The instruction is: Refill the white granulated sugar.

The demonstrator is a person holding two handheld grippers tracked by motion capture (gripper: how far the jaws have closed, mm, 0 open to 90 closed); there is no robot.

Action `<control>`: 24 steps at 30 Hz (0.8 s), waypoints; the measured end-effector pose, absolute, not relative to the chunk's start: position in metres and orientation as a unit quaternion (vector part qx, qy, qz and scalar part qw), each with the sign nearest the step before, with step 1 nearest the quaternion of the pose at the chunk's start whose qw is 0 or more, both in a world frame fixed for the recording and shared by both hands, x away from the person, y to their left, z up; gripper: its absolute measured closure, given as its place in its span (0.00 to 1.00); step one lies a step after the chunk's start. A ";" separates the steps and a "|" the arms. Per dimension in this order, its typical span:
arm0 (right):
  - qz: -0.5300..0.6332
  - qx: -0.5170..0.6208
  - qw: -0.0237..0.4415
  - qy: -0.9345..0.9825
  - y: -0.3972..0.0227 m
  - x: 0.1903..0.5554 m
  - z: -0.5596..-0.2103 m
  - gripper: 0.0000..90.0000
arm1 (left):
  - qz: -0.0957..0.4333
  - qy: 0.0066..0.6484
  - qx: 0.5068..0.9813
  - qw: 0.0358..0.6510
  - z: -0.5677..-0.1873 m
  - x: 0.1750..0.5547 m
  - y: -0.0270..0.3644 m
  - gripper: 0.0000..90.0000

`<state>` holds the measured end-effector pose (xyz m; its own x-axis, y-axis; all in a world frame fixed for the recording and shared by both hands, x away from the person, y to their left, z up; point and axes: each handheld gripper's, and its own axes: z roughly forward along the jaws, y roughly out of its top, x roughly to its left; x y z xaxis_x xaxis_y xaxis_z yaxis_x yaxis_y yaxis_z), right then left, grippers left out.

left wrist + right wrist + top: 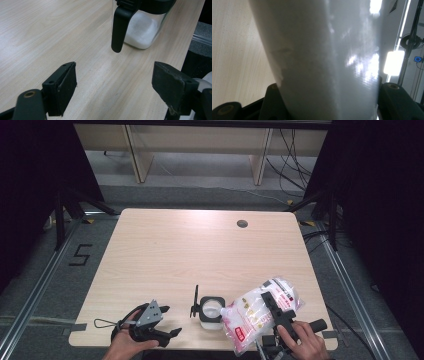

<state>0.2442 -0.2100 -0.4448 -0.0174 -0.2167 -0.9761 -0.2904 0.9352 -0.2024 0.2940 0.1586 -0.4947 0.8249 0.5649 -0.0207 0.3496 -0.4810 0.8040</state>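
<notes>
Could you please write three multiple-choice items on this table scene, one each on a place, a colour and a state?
1. Where does the jar stand?
A. near the table's front edge
B. by the far hole
C. on the floor

2. What colour is the jar's lid?
A. red
B. black
C. yellow

3. What is the state of the right tool?
A. open and empty
B. lying on the table
C. shut on the bag

Answers: 1 A, it stands between the two hands at the front; 2 B, the rim and flipped-up lid are black; 3 C, its jaws flank the white-filled bag.
</notes>
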 end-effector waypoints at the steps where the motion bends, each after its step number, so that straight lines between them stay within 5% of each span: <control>1: 0.035 -0.168 0.677 0.715 -0.211 0.245 -0.447 0.53 | 0.124 0.268 0.852 0.433 -0.495 0.294 0.159 0.22; 24: 0.029 -0.165 0.676 0.718 -0.210 0.243 -0.447 0.53 | 0.123 0.273 0.848 0.437 -0.495 0.294 0.158 0.22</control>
<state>0.2434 -0.2104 -0.4470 -0.0322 -0.1970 -0.9799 -0.2761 0.9440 -0.1807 0.2941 0.1584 -0.4948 0.8205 0.5709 -0.0296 0.3552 -0.4685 0.8089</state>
